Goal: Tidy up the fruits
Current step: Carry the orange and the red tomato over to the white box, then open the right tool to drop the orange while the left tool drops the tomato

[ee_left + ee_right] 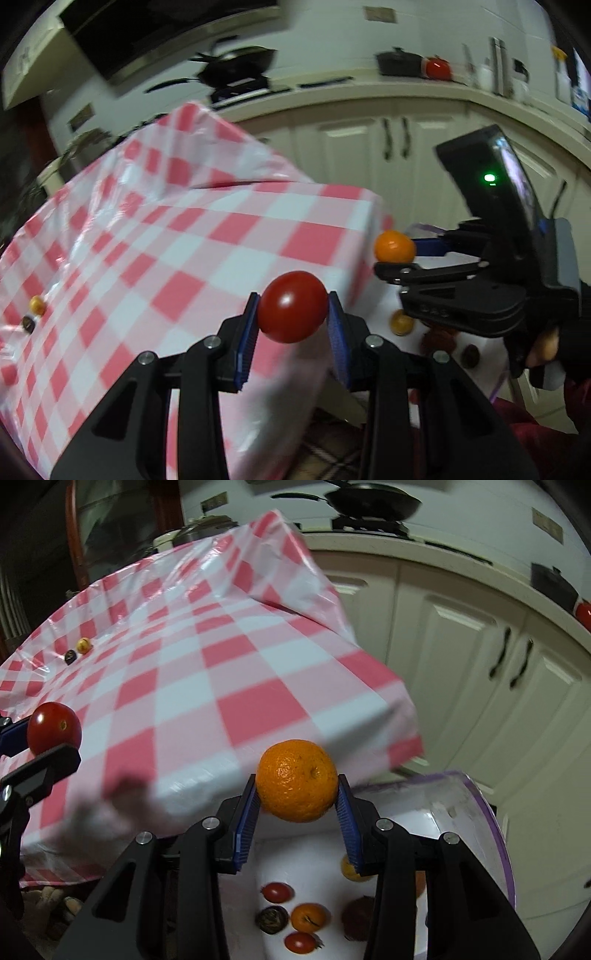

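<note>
My left gripper (292, 309) is shut on a red tomato (292, 306), held above the near corner of the table with the red-and-white checked cloth (177, 236). My right gripper (297, 786) is shut on an orange mandarin (297, 784), over a white bin with a purple rim (480, 819). The bin holds several small fruits: red tomatoes (277, 891), an orange fruit (309, 917) and dark ones (272, 919). In the left wrist view the right gripper (395, 249) with its mandarin (394, 246) shows to the right. The tomato (54, 728) appears at left in the right wrist view.
A small yellow fruit (84, 645) and a dark one (70, 657) lie at the far left of the cloth. White cabinets (480, 664) stand behind the table. A black pan (373, 498) sits on the stove. A red pot (437, 68) and a black pot (399, 62) stand on the counter.
</note>
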{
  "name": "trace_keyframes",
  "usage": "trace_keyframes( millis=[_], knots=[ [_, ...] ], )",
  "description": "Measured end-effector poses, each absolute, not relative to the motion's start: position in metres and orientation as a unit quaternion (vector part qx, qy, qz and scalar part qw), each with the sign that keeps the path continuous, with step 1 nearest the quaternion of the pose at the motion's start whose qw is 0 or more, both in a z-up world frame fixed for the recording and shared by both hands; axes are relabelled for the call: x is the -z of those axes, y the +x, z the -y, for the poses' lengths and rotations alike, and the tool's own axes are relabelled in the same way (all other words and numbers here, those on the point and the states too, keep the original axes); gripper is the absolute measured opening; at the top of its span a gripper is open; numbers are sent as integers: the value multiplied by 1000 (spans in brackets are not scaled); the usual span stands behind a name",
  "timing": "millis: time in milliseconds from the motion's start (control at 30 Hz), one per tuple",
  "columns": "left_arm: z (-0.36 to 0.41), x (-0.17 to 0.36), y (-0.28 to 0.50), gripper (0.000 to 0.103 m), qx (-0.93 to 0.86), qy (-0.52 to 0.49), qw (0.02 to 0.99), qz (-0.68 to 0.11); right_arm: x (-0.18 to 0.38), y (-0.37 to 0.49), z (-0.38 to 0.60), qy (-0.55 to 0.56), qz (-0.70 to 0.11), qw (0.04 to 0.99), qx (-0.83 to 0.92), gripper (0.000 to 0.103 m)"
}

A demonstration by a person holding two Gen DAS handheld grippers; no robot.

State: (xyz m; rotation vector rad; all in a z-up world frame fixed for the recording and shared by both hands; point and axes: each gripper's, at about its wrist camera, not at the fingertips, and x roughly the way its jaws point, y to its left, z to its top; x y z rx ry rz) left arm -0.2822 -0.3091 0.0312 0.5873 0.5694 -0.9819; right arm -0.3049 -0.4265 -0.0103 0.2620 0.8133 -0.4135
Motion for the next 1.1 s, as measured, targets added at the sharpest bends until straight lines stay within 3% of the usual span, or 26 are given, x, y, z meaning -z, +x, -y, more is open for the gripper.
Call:
trace_keyframes(
  millis=[600,1100],
  knots=[
    [397,68,-326,36,512,398,689,-324,94,-372,499,195,-461,819,280,41],
    [420,137,-337,36,508,459,631,-366,162,-397,521,221,-538,756,299,41]
  ],
)
